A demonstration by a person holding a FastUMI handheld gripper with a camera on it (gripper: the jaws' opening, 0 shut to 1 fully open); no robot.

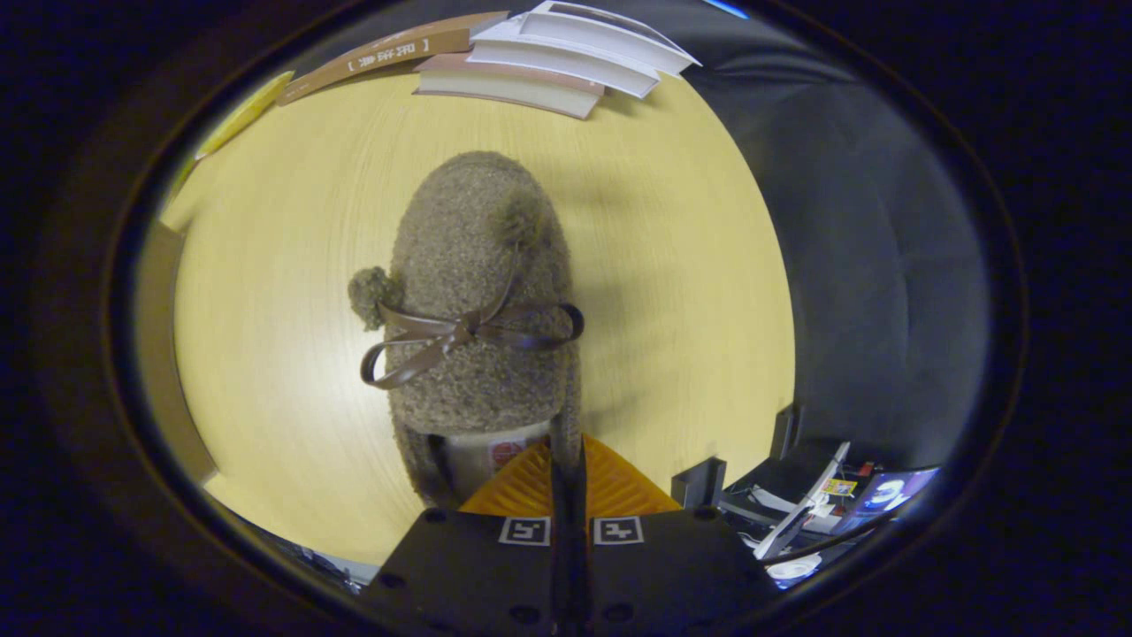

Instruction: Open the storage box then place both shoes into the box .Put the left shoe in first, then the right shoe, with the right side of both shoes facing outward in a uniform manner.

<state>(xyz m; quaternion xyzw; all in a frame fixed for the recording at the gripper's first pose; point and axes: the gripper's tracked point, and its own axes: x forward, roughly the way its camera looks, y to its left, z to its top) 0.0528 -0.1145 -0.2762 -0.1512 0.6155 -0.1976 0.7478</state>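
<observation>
1. The gripper (566,460) is pinching the rear collar of a fuzzy brown shoe (482,336); the two fingers are pressed nearly together with only a thin edge of the shoe's opening caught between them, so it is grasping the shoe rather than hanging loose.
2. The shoe is pointing away from the fingers, its toe aimed toward the far edge of the table (265,292). A brown ribbon bow (460,332) is crossing its top, and two small pompoms are sitting on it, one at its left side and one nearer the toe.
3. Whether the shoe is hanging lifted or resting on the wood is hard to judge, though the shadow beside it is suggesting it is raised.
4. A stack of books (548,62) is lying along the far edge of the table, well beyond the toe.
5. Progress, as a judgement: one shoe is being carried and is not yet placed. Whether this is the left or the right shoe cannot be told, and neither can the state of the storage box, so at least this placement, with its right side facing outward, is remaining.
</observation>
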